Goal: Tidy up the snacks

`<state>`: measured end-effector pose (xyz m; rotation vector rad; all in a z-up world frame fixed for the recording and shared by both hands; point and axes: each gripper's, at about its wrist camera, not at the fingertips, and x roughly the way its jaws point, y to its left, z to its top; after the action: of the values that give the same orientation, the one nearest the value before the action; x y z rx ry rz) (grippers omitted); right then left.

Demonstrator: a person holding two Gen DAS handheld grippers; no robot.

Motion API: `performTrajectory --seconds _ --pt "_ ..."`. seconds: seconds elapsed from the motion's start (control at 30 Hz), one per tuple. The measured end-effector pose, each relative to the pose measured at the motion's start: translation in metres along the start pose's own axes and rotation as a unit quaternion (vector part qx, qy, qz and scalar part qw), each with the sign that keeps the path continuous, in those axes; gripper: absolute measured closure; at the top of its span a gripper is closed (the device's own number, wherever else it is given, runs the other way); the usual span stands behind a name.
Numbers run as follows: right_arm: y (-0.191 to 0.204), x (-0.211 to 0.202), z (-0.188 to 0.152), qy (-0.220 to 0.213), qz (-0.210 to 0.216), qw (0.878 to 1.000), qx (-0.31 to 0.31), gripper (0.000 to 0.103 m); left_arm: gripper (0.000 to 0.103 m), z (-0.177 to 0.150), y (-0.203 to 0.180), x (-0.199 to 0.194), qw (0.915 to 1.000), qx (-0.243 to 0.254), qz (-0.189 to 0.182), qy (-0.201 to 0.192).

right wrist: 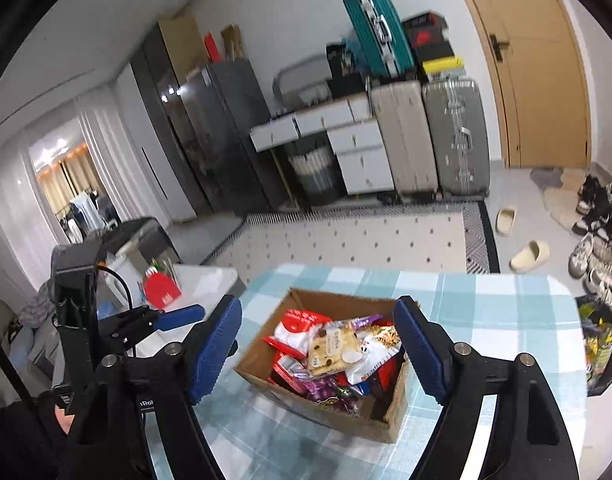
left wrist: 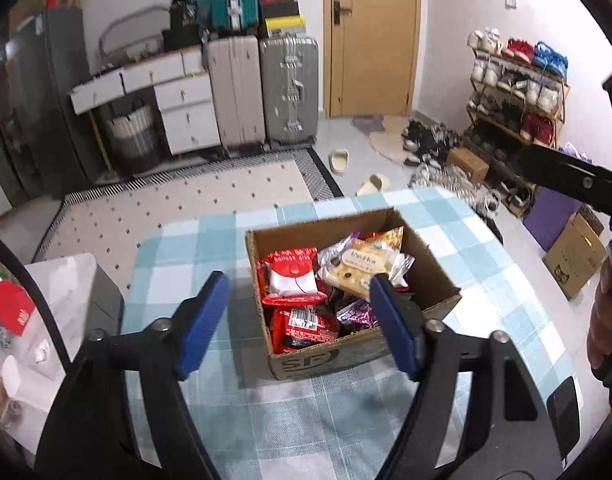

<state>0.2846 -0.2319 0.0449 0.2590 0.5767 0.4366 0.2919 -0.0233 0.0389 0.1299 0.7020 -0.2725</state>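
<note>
Above the box (left wrist: 352,300) of snacks (left wrist: 292,284), both grippers, left (left wrist: 298,314) and right (right wrist: 318,348), gaped wide, empty; only the right view showed what seemed a bag (right wrist: 600,344) at the table's edge.

Brown box (left wrist: 434,276), red snacks (left wrist: 292,280), blue-white check cloth (left wrist: 178,272).

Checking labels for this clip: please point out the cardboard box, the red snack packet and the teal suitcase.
cardboard box (left wrist: 330,354): left wrist view, front wall.
red snack packet (left wrist: 292,276): left wrist view, packet's face.
teal suitcase (right wrist: 380,32): right wrist view, its side.
</note>
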Motion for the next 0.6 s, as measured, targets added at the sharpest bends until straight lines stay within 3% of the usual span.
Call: performTrajectory --seconds 0.13,0.27,0.47,0.53,0.6 --pt "0.009 -0.039 -0.003 -0.038 -0.001 0.999 -0.002 0.008 0.023 -0.002 -0.001 -0.037 0.9993 0.003 0.016 -0.033" --pt "0.019 -0.073 -0.01 -0.055 0.003 0.998 -0.014 0.002 0.02 -0.014 -0.002 -0.074 0.9967 0.011 0.045 -0.066" --pt "0.034 -0.122 -0.038 -0.097 -0.016 0.994 -0.047 0.001 0.013 -0.04 0.008 -0.117 0.9947 -0.017 0.046 -0.09" --pt "0.038 -0.133 -0.052 -0.108 -0.022 0.992 -0.054 0.001 0.0 -0.05 0.011 -0.132 0.9927 -0.02 0.051 -0.107" --pt "0.041 -0.138 -0.062 -0.115 -0.022 0.991 -0.059 0.001 0.0 -0.062 0.013 -0.148 0.9892 -0.023 0.063 -0.13"
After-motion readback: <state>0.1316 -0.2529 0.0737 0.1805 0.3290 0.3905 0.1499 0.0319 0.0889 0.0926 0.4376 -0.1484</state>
